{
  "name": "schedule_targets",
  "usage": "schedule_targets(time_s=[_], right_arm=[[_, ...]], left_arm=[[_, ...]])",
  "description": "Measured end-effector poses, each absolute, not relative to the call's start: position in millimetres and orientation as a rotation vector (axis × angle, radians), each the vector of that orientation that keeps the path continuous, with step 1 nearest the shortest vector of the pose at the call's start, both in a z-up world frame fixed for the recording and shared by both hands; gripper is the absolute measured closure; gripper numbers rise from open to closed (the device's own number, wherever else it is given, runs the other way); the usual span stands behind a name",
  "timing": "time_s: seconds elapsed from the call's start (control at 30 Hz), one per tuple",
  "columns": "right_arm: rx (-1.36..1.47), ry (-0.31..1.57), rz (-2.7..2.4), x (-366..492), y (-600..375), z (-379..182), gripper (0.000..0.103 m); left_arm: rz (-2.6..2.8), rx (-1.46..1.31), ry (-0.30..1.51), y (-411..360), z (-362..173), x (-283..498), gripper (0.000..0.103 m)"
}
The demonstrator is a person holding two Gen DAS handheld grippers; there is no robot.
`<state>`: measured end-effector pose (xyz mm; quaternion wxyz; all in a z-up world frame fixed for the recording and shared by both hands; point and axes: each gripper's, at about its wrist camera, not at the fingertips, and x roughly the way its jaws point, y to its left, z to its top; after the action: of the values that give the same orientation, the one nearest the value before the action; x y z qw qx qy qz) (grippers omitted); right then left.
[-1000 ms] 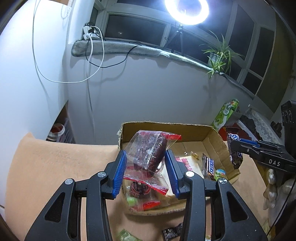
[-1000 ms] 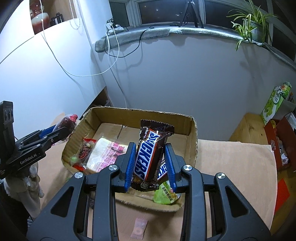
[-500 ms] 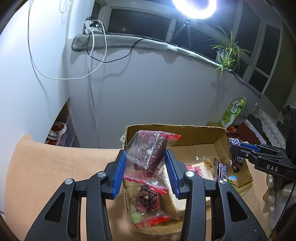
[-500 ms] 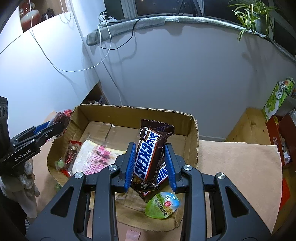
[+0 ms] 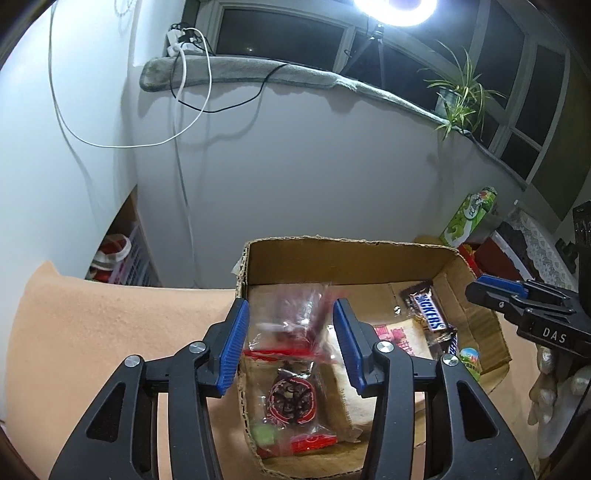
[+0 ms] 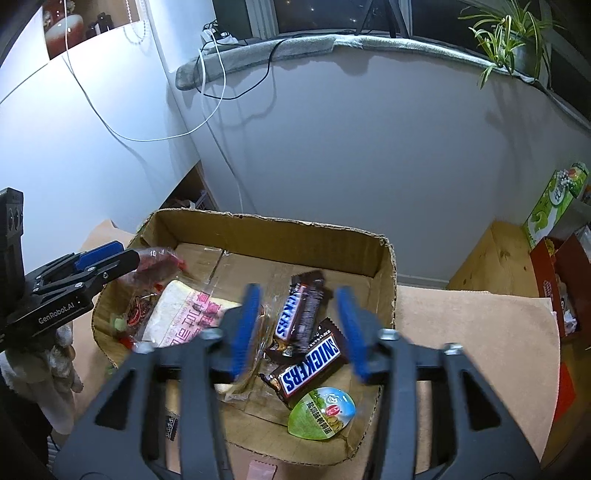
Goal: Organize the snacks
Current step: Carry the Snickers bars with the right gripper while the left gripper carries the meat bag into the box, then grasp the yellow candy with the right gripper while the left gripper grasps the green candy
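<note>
Home room: windowsill houseplant [image 5: 460, 98]

Quick tally of what's in the one cardboard box [image 6: 384, 273]: two Snickers bars, one [image 6: 295, 314] caught blurry with its top end up and a second [image 6: 310, 365] lying flat under it. One green-lidded jelly cup [image 6: 322, 411]. One big white pack with pink print [image 6: 184, 314]. Clear snack bags with red edges: two, one blurred [image 5: 295, 321] between the blue pads and another [image 5: 291, 402] flat on the box floor. Outside the box there's one small pink packet [image 6: 260, 470] on the bench. Grippers: two, the left gripper [image 5: 290, 345] and the right gripper [image 6: 299, 326]. One spider plant [image 6: 511, 35] on the sill, one green carton [image 6: 557, 203].
</note>
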<state>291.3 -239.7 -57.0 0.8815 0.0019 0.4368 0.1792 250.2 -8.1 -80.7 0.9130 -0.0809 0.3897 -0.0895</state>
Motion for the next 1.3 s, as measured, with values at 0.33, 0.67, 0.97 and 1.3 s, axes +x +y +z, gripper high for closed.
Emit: schedule_targets(time_s=[0.33,0.67,0.97,1.3], right_arm=[[0.011,0.889,0.38,277,-245,-44,0.045],[-0.004,0.855,0.39,239,-251,-26,0.045],[-0.033,0.84,0.416,194,-254,-18,0.045],[-0.041,0.874,0.408,146,-267,-33,0.045]], left_arm=[[-0.193,-0.164,0.784,-9,-72,240,0.057],[-0.21,-0.169,0.748,-8,-54,213,0.057],[-0.217,-0.185,0.73,0,-46,181,0.057],[-0.236,-0.185,0.726,6,-46,145,0.057]])
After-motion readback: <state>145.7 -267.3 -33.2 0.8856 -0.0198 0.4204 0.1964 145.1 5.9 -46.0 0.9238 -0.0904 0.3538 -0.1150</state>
